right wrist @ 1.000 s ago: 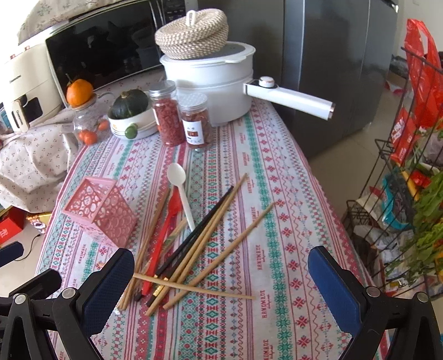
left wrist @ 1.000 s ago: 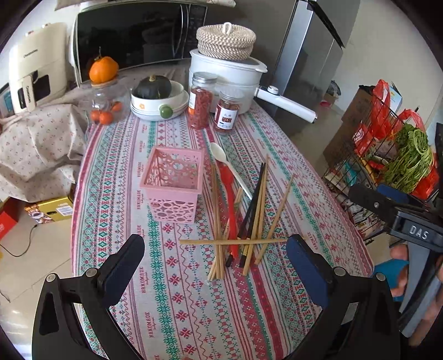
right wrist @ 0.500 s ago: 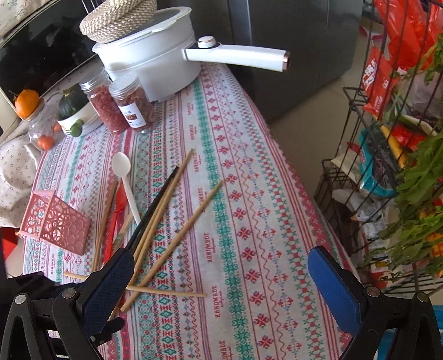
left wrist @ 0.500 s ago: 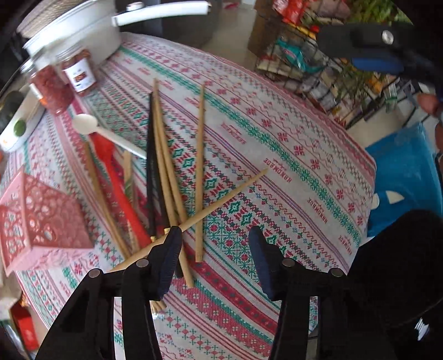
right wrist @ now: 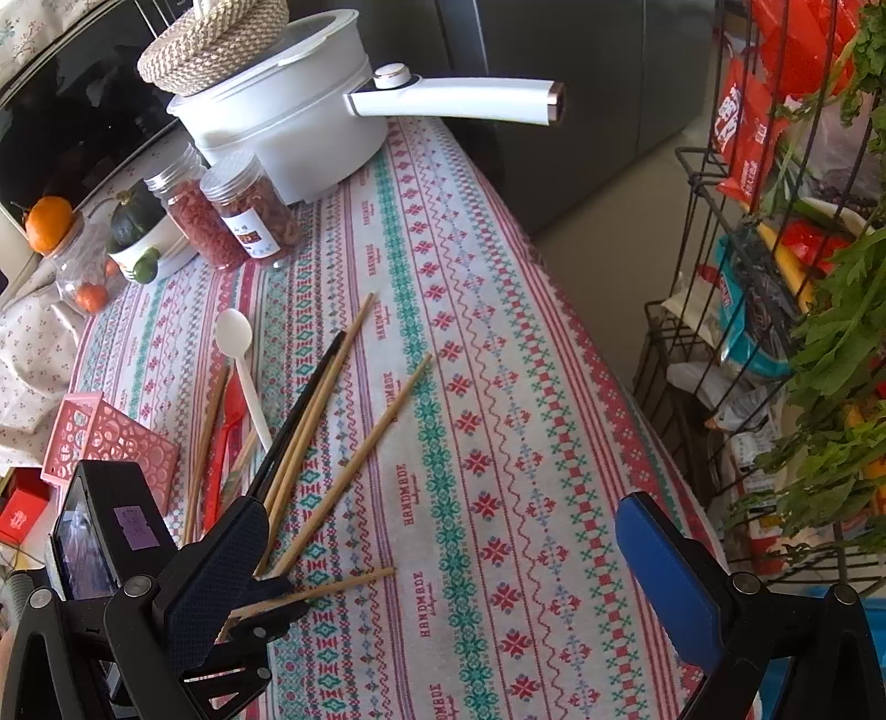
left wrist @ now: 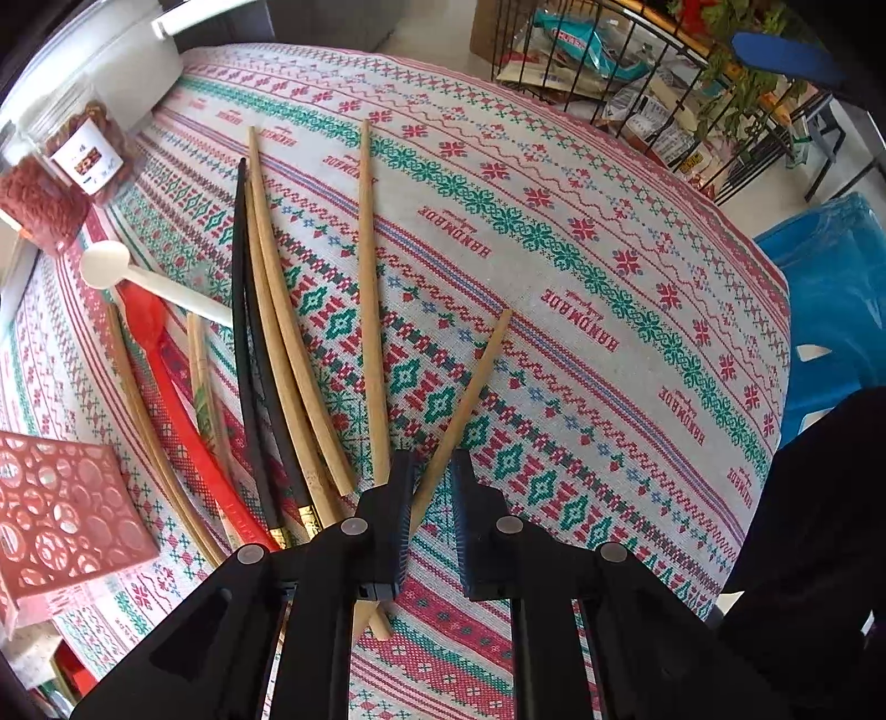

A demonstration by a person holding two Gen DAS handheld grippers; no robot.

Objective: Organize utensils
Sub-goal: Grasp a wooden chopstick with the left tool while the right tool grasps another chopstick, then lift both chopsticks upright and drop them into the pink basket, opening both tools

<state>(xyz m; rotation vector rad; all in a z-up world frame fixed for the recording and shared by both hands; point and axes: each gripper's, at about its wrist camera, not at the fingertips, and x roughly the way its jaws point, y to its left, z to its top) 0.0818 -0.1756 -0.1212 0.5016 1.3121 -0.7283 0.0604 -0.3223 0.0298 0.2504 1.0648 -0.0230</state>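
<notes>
Red-and-green patterned tablecloth (left wrist: 554, 232) (white ground), pink basket (left wrist: 61, 498), red spoon (left wrist: 183, 387), white spoon (right wrist: 238, 354).

Hidden and cut-off parts at the tabletop (left wrist: 554, 232)

From my left camera, the left hand-held gripper (left wrist: 431, 498) covered the near ends of the wooden chopsticks (left wrist: 368, 288), so I could not tell whether its pads actually pressed the slanted chopstick (left wrist: 470, 387) between them. The pink basket (left wrist: 61, 515) and the two jars (left wrist: 83, 155) were cropped by the left edge, and the white pot (left wrist: 111, 50) by the top. In my right view, the left finger of the right hand-held gripper (right wrist: 437, 576) hid that chopstick's near end, and the jar label (right wrist: 249, 235) was too small to read.
</notes>
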